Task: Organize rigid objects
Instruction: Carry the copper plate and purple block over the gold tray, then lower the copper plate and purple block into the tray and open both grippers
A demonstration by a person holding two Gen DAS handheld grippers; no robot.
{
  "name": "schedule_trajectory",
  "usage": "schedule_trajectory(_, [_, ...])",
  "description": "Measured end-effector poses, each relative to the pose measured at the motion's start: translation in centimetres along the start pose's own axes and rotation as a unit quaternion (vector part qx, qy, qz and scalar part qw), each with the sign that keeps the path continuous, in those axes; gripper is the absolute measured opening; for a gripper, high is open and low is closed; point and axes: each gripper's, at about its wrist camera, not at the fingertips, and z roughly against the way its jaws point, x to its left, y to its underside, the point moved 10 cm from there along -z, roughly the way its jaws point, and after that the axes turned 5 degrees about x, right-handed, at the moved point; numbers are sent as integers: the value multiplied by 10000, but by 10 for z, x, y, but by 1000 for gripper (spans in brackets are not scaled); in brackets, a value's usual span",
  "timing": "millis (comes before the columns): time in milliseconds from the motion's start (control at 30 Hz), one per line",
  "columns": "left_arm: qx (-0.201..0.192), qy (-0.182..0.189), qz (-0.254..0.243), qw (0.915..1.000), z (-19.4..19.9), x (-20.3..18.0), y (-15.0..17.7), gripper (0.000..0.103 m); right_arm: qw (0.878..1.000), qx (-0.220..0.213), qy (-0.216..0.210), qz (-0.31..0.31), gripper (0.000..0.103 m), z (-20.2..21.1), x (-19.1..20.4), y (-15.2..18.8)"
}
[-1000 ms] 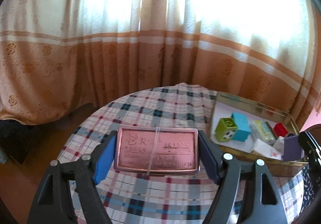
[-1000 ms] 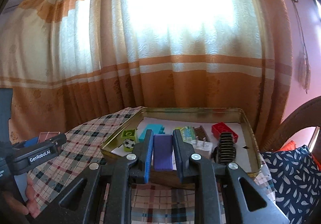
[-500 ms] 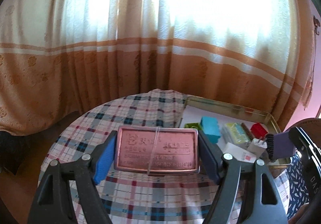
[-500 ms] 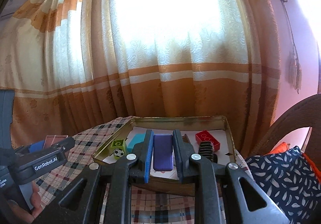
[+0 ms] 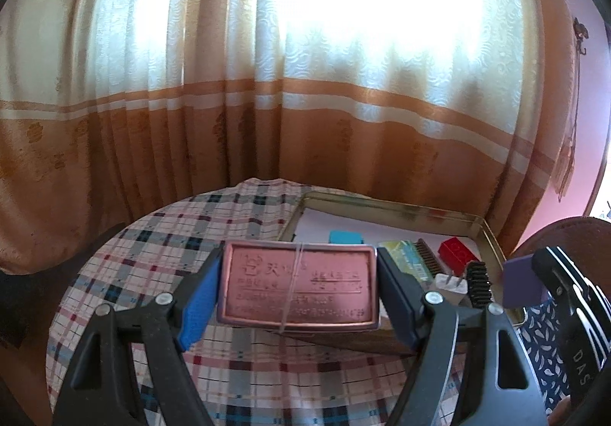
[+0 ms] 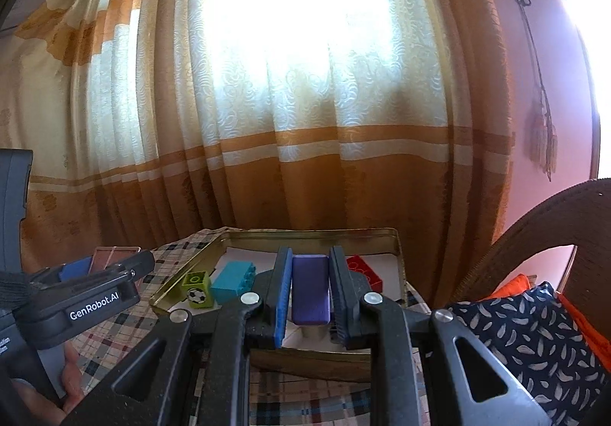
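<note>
Left wrist view: left gripper (image 5: 298,288) pinching a pink tin box (image 5: 298,288) by its two short ends, held flat above the checked tablecloth (image 5: 152,258). Just behind and to the right, an open gold tray (image 5: 385,202) with a raised rim, near the cloth's right edge. Inside: a teal block (image 5: 345,237), a red brick (image 5: 456,254), a white plug (image 5: 450,284), a black comb (image 5: 477,282). Bare white tray floor along the far rim. Bare cloth to the left, up to the table's round edge. Orange curtain (image 5: 267,120) close behind.

Right wrist view: right gripper (image 6: 310,292) pressed tight on a purple block (image 6: 310,290), upright over the tray's (image 6: 305,235) near side. Green block (image 6: 196,286) with a football print touching the teal block (image 6: 233,281) at the tray's left. Red brick (image 6: 362,271) behind the right finger. Left gripper (image 6: 99,273) with the pink tin box (image 6: 110,256) well to the left, clear of the tray. Feather-print cushion (image 6: 527,330) to the right.
</note>
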Motion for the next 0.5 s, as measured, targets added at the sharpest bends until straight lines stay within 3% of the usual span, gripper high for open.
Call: schedule_trajectory(500, [60, 136, -157, 9998, -10, -27, -2, 77, 9999, -28, 124, -100, 22, -8, -24, -10])
